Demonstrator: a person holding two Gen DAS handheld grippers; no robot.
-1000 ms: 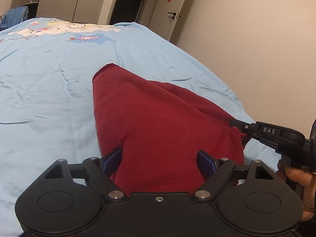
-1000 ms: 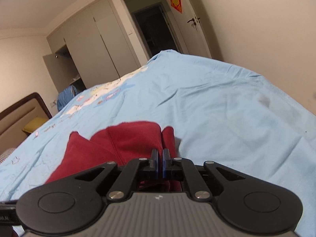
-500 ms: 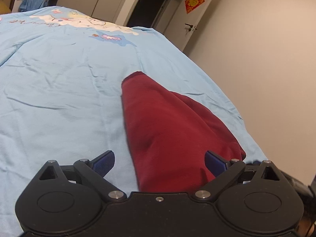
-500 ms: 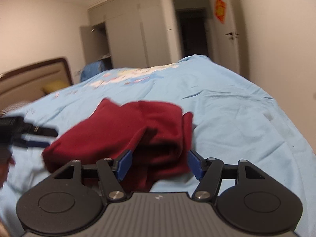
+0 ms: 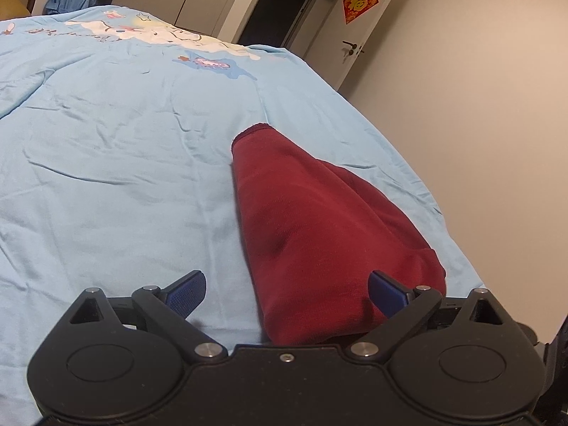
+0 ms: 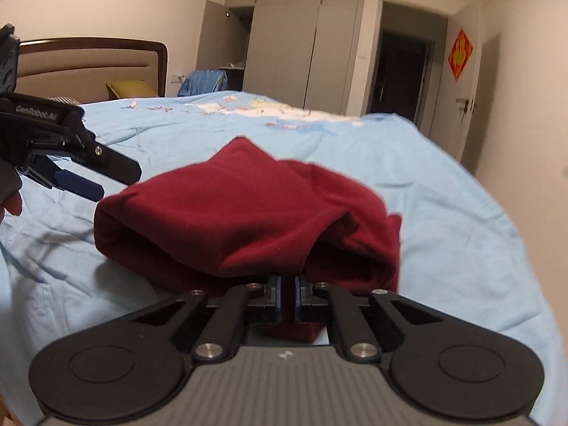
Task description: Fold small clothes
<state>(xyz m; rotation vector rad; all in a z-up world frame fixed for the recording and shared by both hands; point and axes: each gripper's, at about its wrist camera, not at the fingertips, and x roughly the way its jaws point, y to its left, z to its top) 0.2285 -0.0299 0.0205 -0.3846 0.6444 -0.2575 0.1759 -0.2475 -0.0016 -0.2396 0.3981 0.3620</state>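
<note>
Across the blue bed [image 5: 124,177] the red garment [image 5: 312,234] lies bunched; right tongs [image 6: 287,296] clamp its hem, left tongs [image 5: 285,293] gape apart, so I'd lift slowly, keeping edges aligned.

The near end of the garment [image 5: 319,234] is hidden behind the left gripper [image 5: 287,293] body. In the right wrist view, the right gripper [image 6: 287,293] covers the cloth edge at its fingers, so the pinch itself cannot be seen. The hand [image 6: 9,206] is cut off by the left edge. The bed's [image 6: 461,220] right edge is blurred.
</note>
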